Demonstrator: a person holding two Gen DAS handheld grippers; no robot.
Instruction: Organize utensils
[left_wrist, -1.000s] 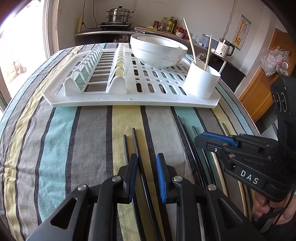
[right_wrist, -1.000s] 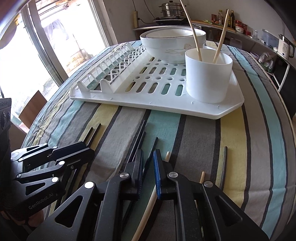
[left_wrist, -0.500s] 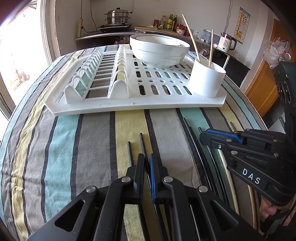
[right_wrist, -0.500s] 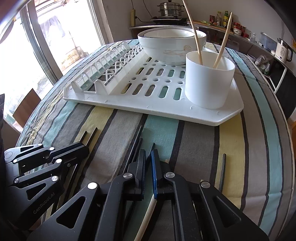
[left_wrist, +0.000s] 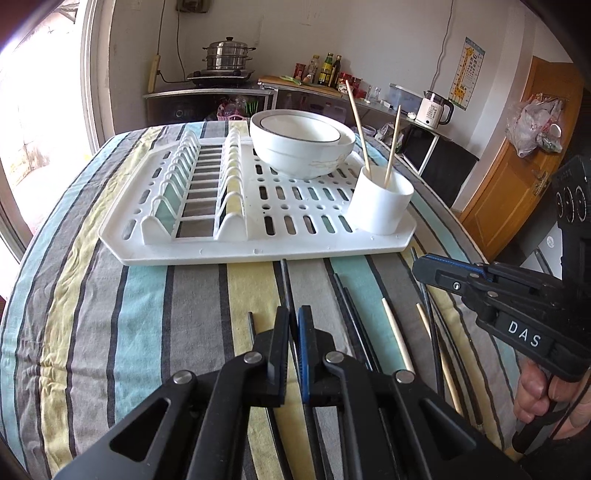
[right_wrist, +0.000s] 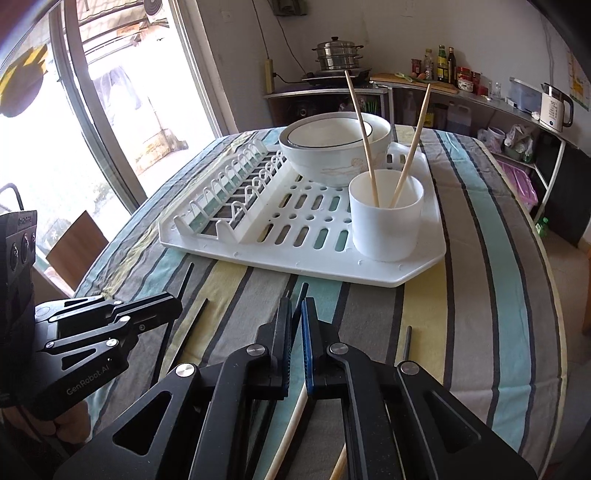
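Striped bench now sits lower: both tongs, left (left_wrist: 294, 320) and right (right_wrist: 294, 314), have narrowed onto a black chopstick (left_wrist: 286, 281) each and lifted, ready for the cup (right_wrist: 385, 218) on the far rack (right_wrist: 258, 245).

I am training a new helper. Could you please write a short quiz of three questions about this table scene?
1. True or false: the white cup is empty.
2. How many wooden chopsticks stand in the cup?
3. The jaws of the left gripper are closed on: A) a black chopstick; B) a wooden chopstick; C) a spoon.

Key: 1 false; 2 two; 3 A.
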